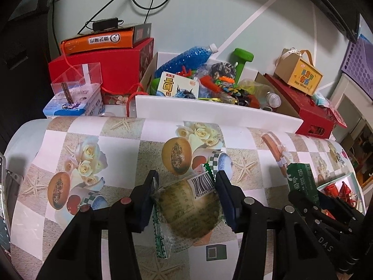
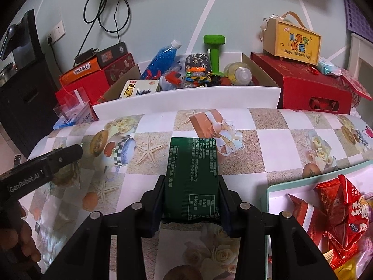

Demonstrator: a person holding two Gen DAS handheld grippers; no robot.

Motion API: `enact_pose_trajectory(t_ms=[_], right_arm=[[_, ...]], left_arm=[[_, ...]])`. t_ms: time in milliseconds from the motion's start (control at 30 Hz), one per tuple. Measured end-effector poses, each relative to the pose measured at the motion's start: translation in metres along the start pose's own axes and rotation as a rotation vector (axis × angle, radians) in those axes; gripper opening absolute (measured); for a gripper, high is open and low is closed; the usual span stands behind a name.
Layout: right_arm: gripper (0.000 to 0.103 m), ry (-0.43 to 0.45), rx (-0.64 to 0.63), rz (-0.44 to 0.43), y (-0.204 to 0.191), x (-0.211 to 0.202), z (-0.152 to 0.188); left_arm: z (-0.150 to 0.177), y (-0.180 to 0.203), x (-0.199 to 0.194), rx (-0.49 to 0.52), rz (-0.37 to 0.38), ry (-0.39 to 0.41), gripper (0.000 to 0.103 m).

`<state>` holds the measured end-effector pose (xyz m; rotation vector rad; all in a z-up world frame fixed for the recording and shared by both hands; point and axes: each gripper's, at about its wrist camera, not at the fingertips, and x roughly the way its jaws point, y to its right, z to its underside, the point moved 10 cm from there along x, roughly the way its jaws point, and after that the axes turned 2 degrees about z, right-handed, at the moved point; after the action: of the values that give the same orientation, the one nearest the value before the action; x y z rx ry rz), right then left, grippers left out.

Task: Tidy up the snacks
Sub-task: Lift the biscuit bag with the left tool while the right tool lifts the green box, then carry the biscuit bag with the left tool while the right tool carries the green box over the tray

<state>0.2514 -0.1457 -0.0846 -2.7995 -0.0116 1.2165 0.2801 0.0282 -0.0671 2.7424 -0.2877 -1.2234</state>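
Observation:
My left gripper [image 1: 186, 179] is shut on a clear-wrapped round greenish pastry [image 1: 186, 210] with a barcode label, held just above the patterned tablecloth [image 1: 116, 158]. To its right, my right gripper [image 1: 310, 193] is shut on a dark green snack packet [image 1: 300, 179]. In the right wrist view that green packet [image 2: 192, 163] stands lengthwise between the pads of the right gripper [image 2: 191, 182]. The left gripper [image 2: 70, 154] reaches in from the left there, with a hand [image 2: 21, 240] behind it. A pale green-rimmed tray [image 2: 270, 191] at the lower right holds several red snack packets [image 2: 338, 210].
Behind the table stands a white-walled box [image 2: 186, 98] full of toys, with a blue bottle [image 2: 163, 56] and a green dumbbell [image 2: 214, 49]. Red gift boxes [image 2: 314, 88] flank it, one topped by a yellow carry box [image 2: 296, 44]. A clear plastic box [image 1: 77, 79] sits at the back left.

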Motion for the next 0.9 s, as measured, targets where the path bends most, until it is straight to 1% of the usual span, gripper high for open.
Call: enact_pose_trajectory(t_ms=[267, 467, 767, 900], right_arm=[[0.043, 0.012, 0.016, -0.008, 0.002, -0.008, -0.004], [0.043, 0.025, 0.030, -0.002, 0.007, -0.026, -0.008], [0.043, 0.045, 0.052, 0.007, 0.019, -0.073, -0.009], [0.043, 0.040, 0.061, 0.018, 0.029, -0.095, 0.000]], left_arm=[[-0.006, 0.010, -0.010, 0.007, 0.022, 0.021, 0.052], [-0.006, 0.032, -0.024, 0.002, 0.075, 0.031, 0.052], [0.005, 0.079, -0.055, -0.008, 0.160, 0.020, 0.052], [0.015, 0.098, -0.071, -0.018, 0.190, 0.011, 0.052]])
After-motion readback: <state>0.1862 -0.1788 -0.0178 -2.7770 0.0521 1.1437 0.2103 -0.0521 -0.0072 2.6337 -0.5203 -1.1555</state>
